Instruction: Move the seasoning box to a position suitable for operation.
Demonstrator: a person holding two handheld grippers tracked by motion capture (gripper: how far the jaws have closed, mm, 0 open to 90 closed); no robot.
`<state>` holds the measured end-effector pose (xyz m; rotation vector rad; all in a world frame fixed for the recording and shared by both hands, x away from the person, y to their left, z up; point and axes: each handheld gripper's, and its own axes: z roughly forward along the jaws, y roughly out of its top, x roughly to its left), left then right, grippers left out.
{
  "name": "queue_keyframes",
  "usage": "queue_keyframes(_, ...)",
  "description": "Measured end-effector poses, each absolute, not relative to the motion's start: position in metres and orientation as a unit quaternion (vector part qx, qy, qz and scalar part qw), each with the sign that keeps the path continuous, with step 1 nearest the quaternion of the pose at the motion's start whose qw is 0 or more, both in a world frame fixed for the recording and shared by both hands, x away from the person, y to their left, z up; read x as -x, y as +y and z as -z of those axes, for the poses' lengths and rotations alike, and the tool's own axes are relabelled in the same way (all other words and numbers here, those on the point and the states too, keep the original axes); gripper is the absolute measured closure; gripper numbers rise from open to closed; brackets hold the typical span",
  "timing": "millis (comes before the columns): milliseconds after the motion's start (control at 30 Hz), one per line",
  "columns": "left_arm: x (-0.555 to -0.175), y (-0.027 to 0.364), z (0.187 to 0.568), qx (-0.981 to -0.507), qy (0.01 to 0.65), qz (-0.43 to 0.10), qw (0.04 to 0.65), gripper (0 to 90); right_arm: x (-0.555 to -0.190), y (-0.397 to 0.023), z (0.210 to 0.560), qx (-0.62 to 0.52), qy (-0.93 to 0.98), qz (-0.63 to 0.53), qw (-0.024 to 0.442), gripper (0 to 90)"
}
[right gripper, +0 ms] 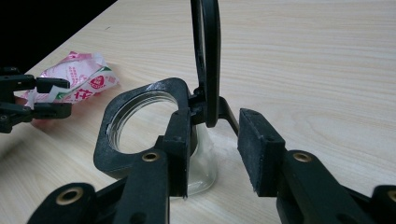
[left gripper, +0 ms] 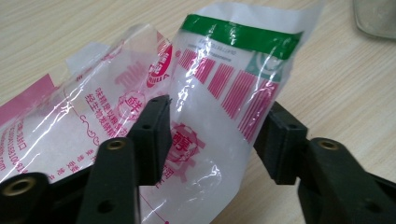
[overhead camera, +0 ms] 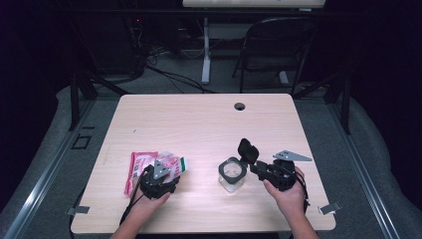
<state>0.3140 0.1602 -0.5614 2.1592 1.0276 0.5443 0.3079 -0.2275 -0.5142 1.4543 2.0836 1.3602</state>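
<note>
High view: the pale wooden worktop (overhead camera: 199,124) spans the middle of the frame. At lower left of the frame lies a pile of crinkled red-and-white plastic packets (overhead camera: 149,167), and the left gripper (overhead camera: 158,175) sits over its near edge. In the left gripper view its jaws straddle a green-banded packet (left gripper: 224,88), one pad touching the film, the other just beside it; they are not yet pinching it. At lower right of centre stands a clear glass jar (overhead camera: 232,173) with a black flip lid (overhead camera: 247,150) raised. The right gripper (overhead camera: 261,168) reaches in from the right, jaws spread around the lid's hinge.
</note>
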Motion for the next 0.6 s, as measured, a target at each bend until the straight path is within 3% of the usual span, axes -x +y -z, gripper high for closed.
queue_keyframes(400, -0.3188, 0.1676, 0.5556, -0.821, 0.403, -0.179, 0.363, 78.2, -0.3049, -0.2298, 0.5158, -0.502, 0.715, -0.468, 0.129, 64.7)
queue_keyframes(600, -0.3226, 0.1663, 0.5585, -0.82, 0.41, -0.177, 0.358, 76.9, -0.3027, -0.2313, 0.5165, -0.504, 0.716, -0.466, 0.128, 64.7)
